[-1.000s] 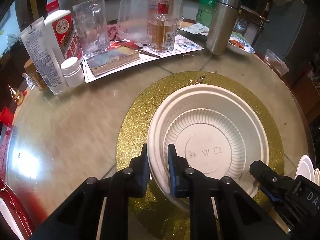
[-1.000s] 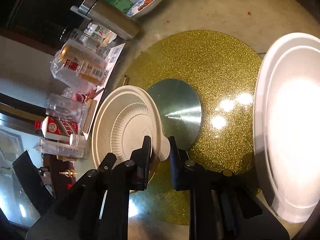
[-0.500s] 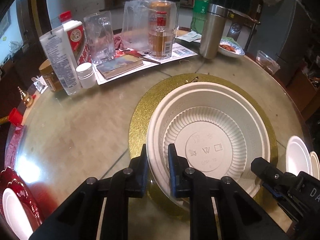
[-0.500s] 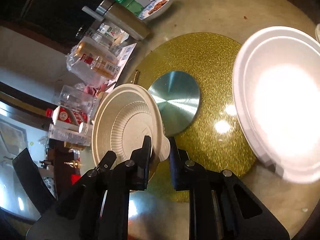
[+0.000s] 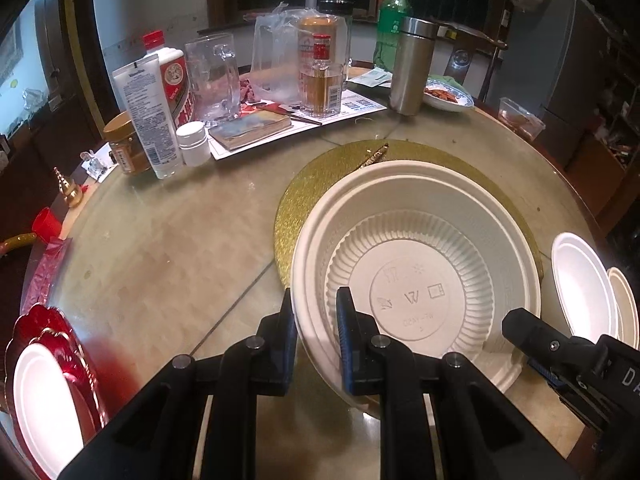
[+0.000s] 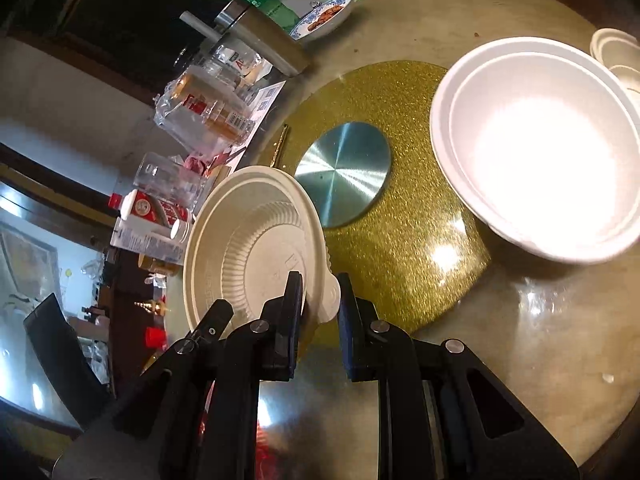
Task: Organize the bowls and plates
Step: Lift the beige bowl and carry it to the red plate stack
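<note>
Both grippers have carried the beige bowl point(image 5: 416, 276) up and back from the gold turntable point(image 6: 384, 92); the left gripper point(image 5: 314, 316) and right gripper point(image 6: 320, 304) each stay clamped on its rim, so it seems headed for stacking. On the tabletop point(image 5: 160, 248) I count one large white bowl point(image 6: 536, 148), two small dishes point(image 5: 580, 284) at the edge and one white plate point(image 5: 40, 400) on a red tray.

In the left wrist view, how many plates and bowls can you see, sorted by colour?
Cream: 2, the carried bowl and the cream dish at the right edge
White: 2, the white dish on the right and the white plate lower left
Red: 1, the red plate under that white plate
Blue-patterned: 1, the food dish
Total: 6
</note>
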Available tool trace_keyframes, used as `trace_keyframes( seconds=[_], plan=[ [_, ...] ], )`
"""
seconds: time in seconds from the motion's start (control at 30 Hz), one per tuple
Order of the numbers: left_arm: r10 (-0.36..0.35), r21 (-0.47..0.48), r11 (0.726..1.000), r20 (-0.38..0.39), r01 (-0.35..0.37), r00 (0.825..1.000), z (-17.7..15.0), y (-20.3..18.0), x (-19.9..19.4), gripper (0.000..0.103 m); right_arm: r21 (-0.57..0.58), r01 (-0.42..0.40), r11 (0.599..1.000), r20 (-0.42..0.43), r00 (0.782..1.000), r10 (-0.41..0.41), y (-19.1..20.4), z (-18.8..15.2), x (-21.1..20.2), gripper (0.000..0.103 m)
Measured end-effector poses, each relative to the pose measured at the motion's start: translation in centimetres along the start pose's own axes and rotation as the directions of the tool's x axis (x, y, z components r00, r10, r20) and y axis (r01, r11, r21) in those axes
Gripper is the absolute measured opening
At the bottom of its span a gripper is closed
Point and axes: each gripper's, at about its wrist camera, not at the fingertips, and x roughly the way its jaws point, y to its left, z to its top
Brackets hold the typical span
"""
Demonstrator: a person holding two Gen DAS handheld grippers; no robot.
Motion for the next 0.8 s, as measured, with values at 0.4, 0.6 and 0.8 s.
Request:
trace_keyframes(
  seconds=[0.4,0.6,0.8],
  plan=[
    [-0.013,0.001,1.0,0.016,0.013,1.0,-2.9,1.4,-2.2,0.017,-0.067,0.032,0.997,0.014,0.999,-0.031,0.4,-3.4,-1.5,0.016],
    [-0.012,0.0,1.0,0.016,0.012,1.0,-3.9,2.2,-2.8,0.017,-0.113,0.065,0.991,0.034,0.998,-0.061,1.2,-5.1,-1.9,0.016],
    [-0.012,-0.002,1.0,0.016,0.012,1.0,-4.8,2.8,-3.1,0.018,-0.149,0.097,0.984,0.047,0.995,-0.091,1.8,-6.2,-2.0,0.016]
  ],
)
